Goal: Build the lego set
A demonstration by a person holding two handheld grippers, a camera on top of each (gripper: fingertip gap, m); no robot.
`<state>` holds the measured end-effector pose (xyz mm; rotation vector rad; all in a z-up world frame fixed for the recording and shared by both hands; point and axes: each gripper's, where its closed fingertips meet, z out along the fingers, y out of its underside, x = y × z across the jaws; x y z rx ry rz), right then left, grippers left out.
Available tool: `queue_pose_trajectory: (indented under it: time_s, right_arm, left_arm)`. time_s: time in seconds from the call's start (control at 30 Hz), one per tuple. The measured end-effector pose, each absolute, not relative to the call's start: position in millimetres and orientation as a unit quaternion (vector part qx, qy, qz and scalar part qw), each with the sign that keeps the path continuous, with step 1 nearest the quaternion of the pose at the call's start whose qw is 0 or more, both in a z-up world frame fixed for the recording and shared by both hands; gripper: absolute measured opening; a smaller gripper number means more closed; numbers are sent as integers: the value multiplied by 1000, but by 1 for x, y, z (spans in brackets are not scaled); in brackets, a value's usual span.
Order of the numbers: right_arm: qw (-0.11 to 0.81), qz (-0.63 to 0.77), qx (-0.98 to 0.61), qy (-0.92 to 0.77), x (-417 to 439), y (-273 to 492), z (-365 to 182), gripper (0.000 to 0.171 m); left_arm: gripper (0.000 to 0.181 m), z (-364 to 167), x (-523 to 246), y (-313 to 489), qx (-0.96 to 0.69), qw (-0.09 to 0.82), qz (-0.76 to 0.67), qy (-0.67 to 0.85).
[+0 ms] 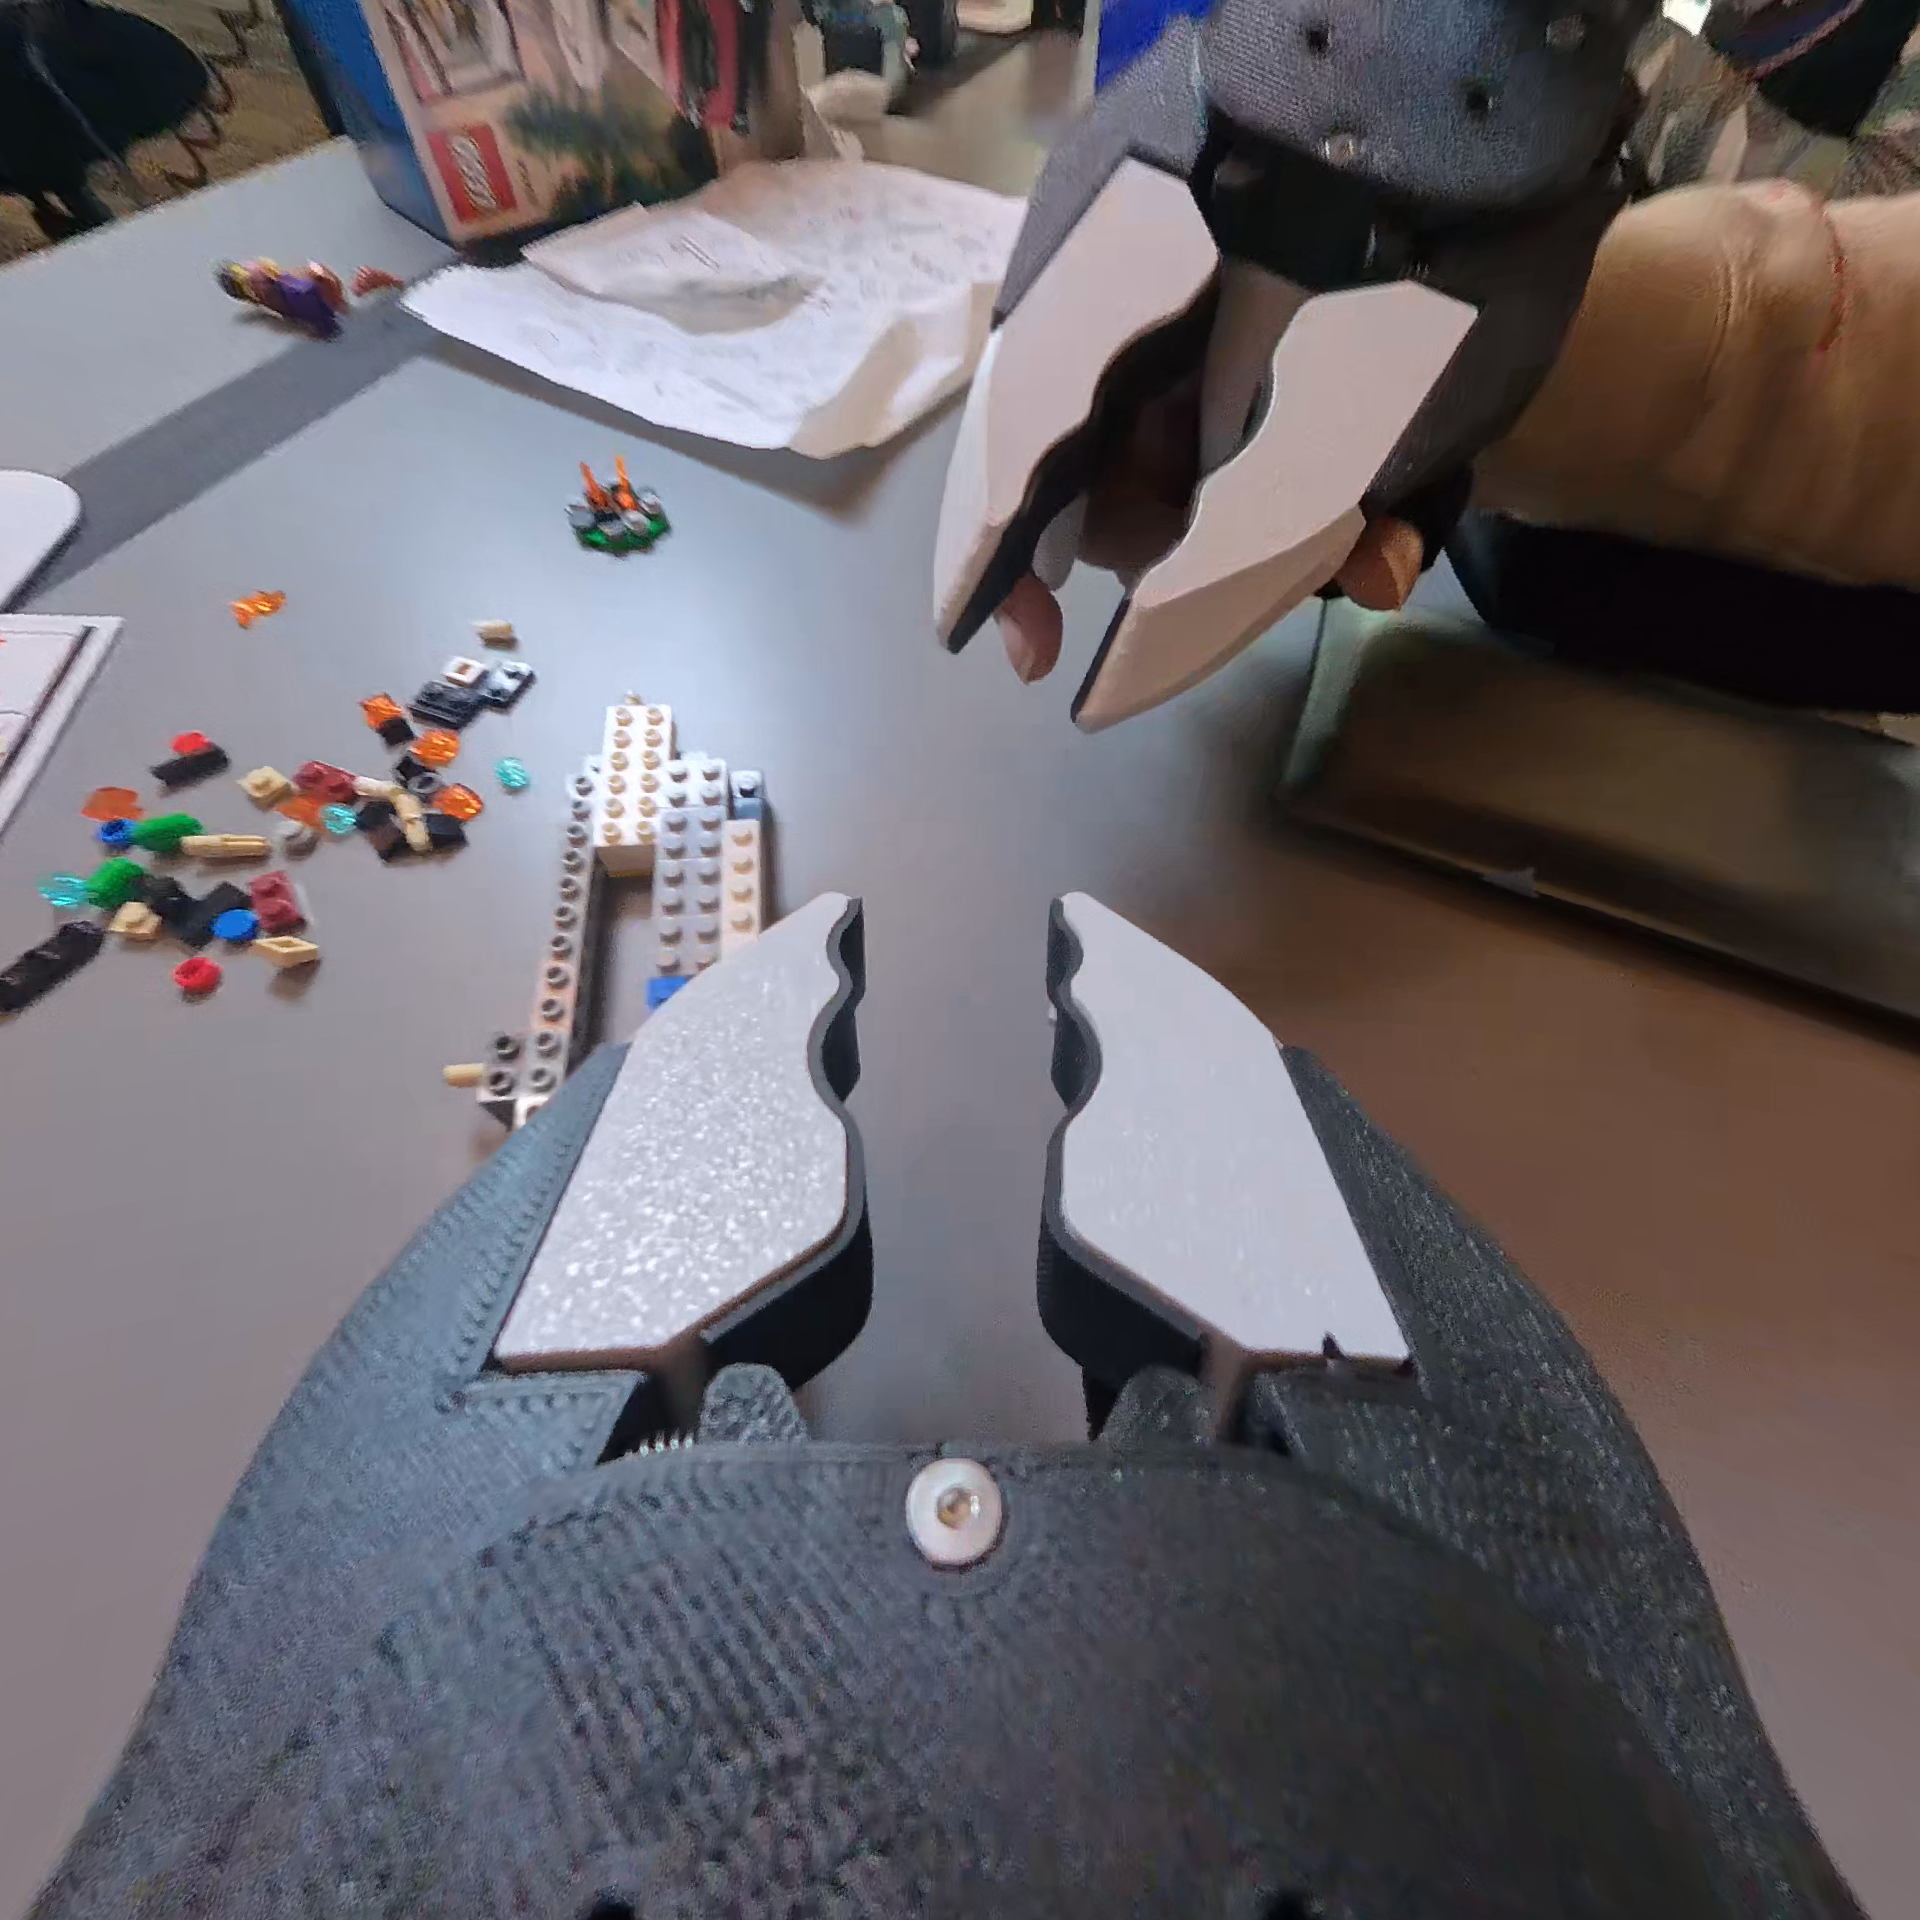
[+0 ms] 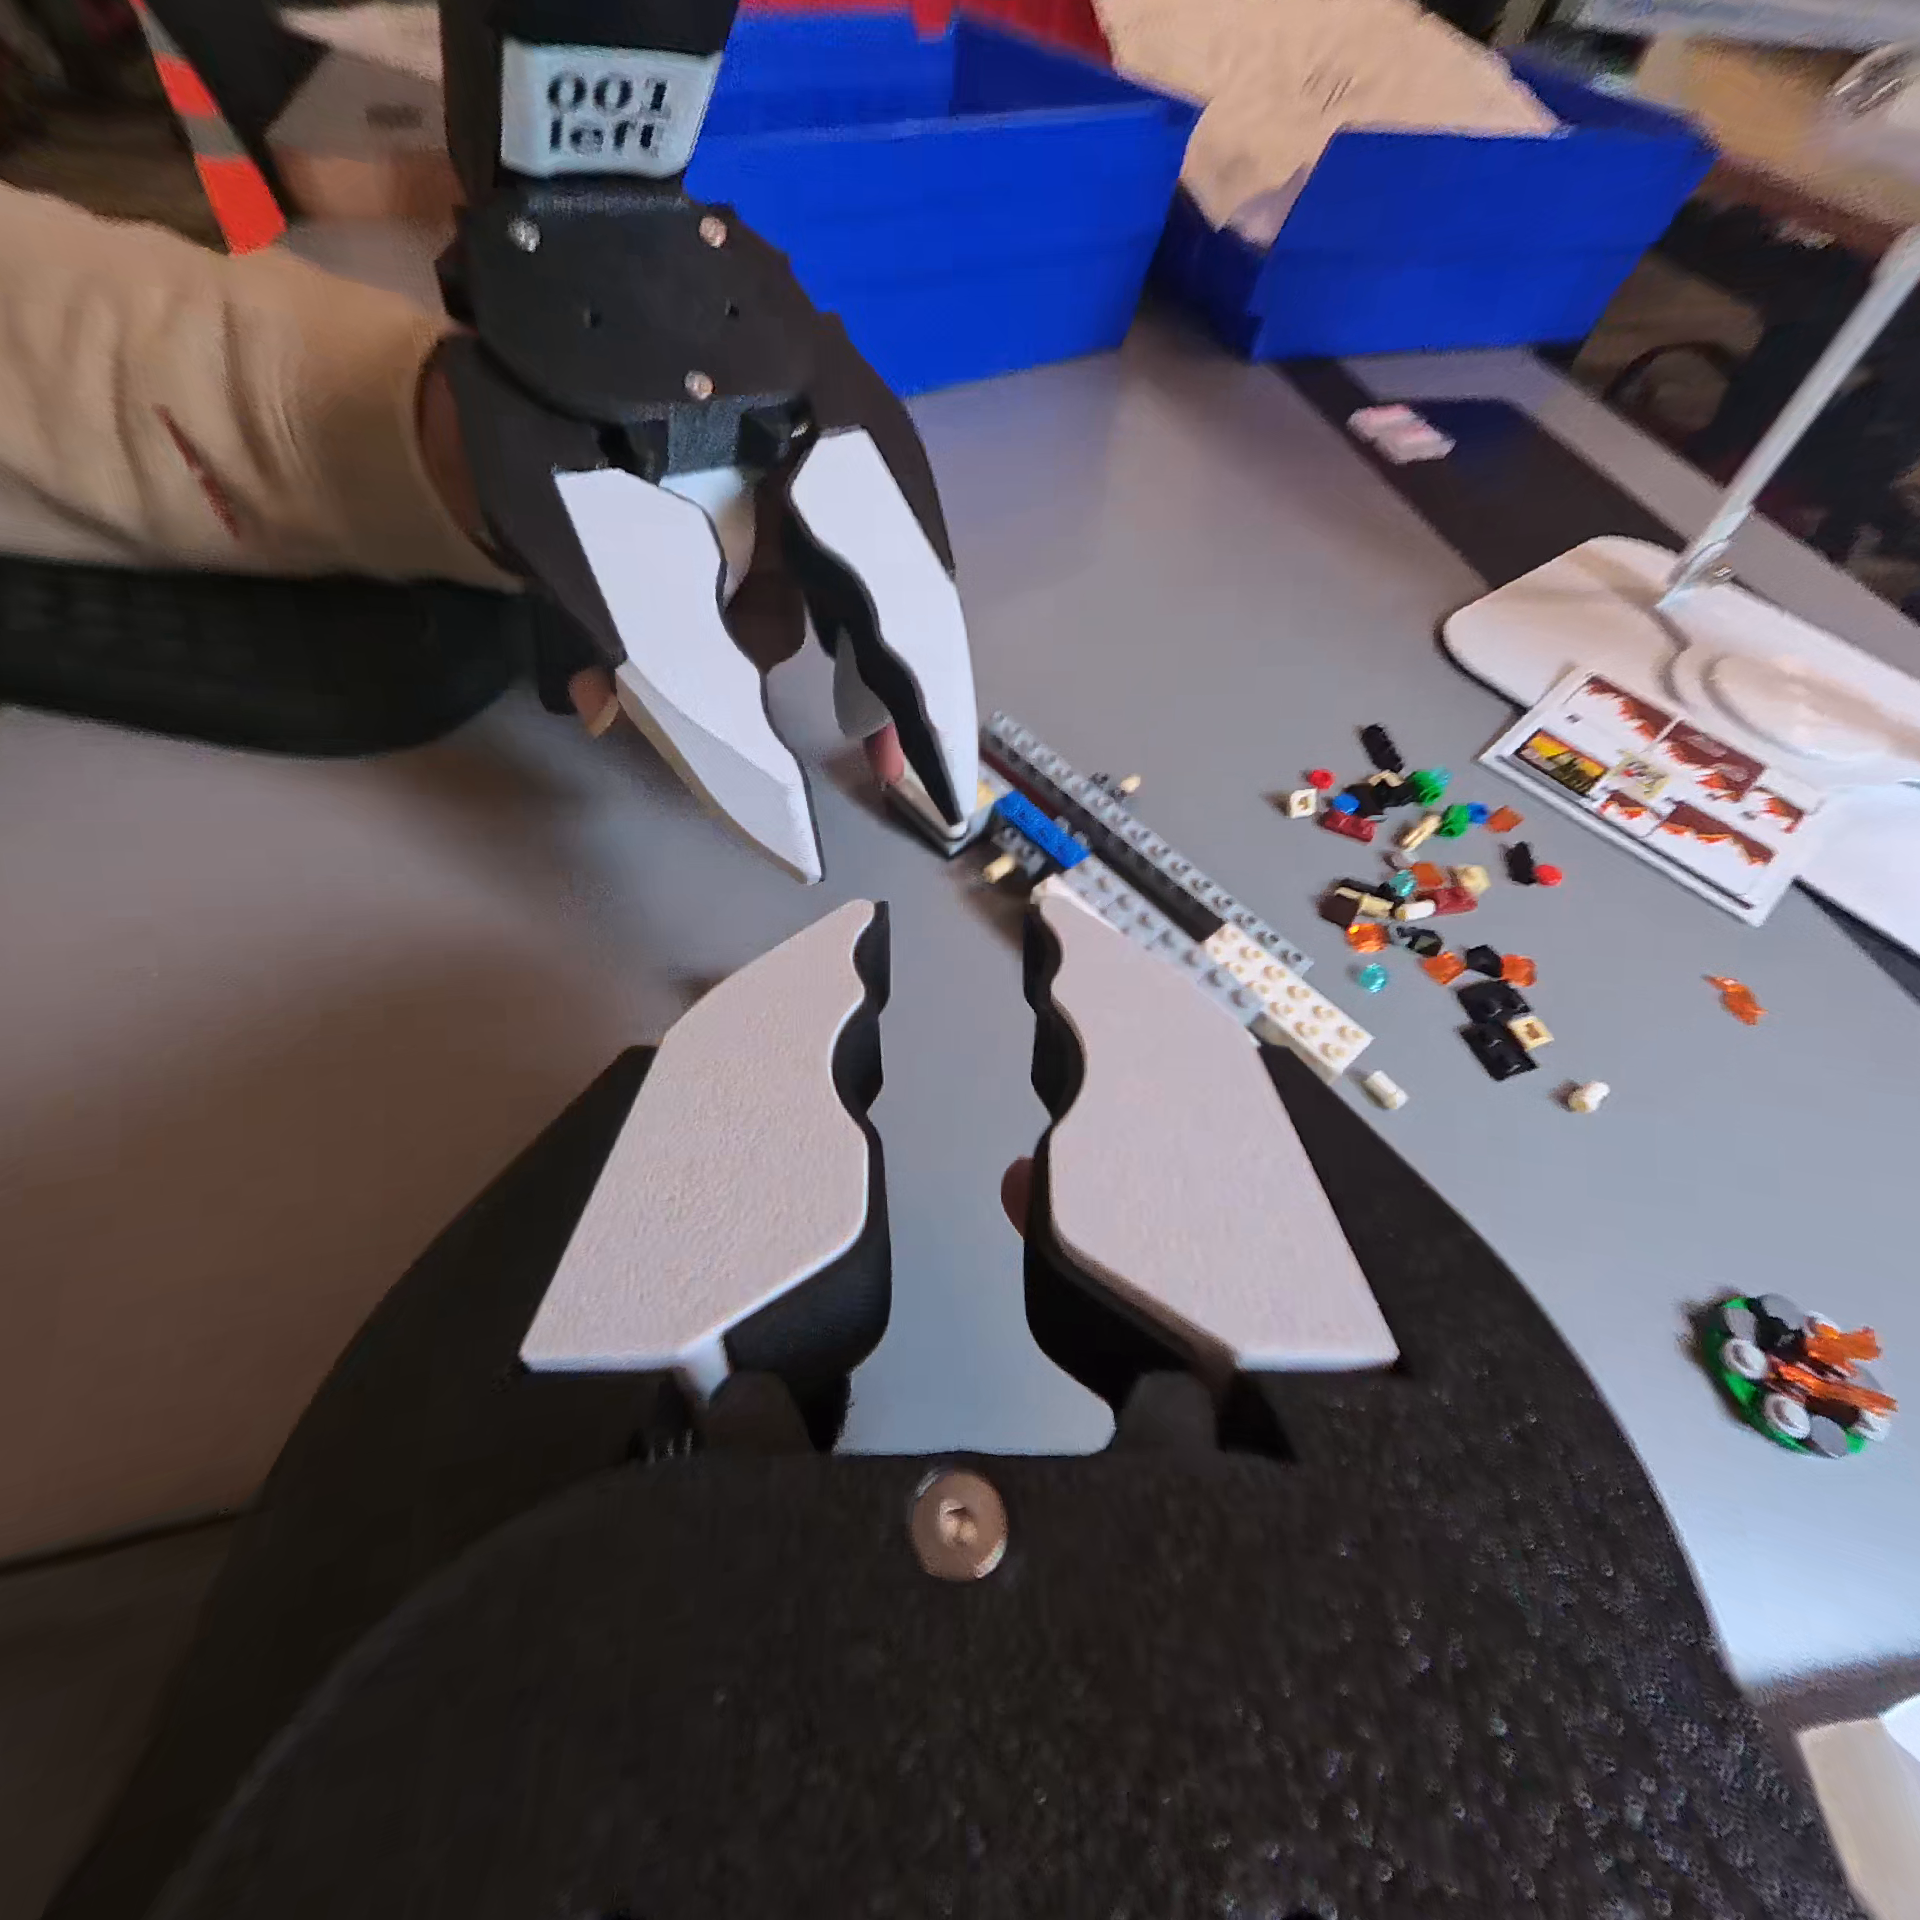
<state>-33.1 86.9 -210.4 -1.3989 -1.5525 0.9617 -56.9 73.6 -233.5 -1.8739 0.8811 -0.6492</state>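
A long grey, white and tan lego build (image 1: 644,862) lies flat on the grey table (image 1: 935,790). It also shows in the right wrist view (image 2: 1195,914). My left gripper (image 1: 956,925) is open and empty, with its left finger over the build's near end. In the right wrist view the left gripper (image 2: 883,842) has one fingertip at the build's far end. My right gripper (image 2: 956,920) is open and empty just left of the build. In the left wrist view the right gripper (image 1: 1023,675) hangs above the table, to the right of the build.
Loose small pieces (image 1: 260,831) (image 2: 1423,883) lie beside the build. A small green campfire build (image 1: 615,514) (image 2: 1797,1371) stands apart. A lego box (image 1: 540,104) and paper (image 1: 727,301) are behind. Blue bins (image 2: 935,208), a sticker sheet (image 2: 1662,790) and a white stand base (image 2: 1621,623) are nearby.
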Motion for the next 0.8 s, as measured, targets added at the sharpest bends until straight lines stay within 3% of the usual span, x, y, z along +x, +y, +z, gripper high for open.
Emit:
queue_pose_trajectory:
  time_s: [0.1, 0.27, 0.4, 0.47, 0.63, 0.8]
  right_arm:
    - [475, 393, -553, -561, -33, 104, -193, 25]
    - [561, 389, -561, -469, -23, 133, -172, 31]
    - [582, 378, -574, -435, -17, 146, -171, 29]
    - [588, 362, -581, -430, -13, 151, -173, 1]
    - [573, 372, -581, -441, -15, 146, -177, 0]
    - [574, 365, -590, -435, -15, 150, -182, 0]
  left_arm:
    - [27, -212, -73, 84, -745, 522, -259, 325]
    - [0, -175, -102, 92, -704, 610, -232, 280]
    - [0, -140, -132, 93, -677, 673, -179, 239]
    - [0, -121, -150, 87, -661, 700, -160, 217]
    - [0, -71, -220, 59, -634, 753, -81, 155]
    - [7, -53, -311, 29, -672, 733, -20, 99]
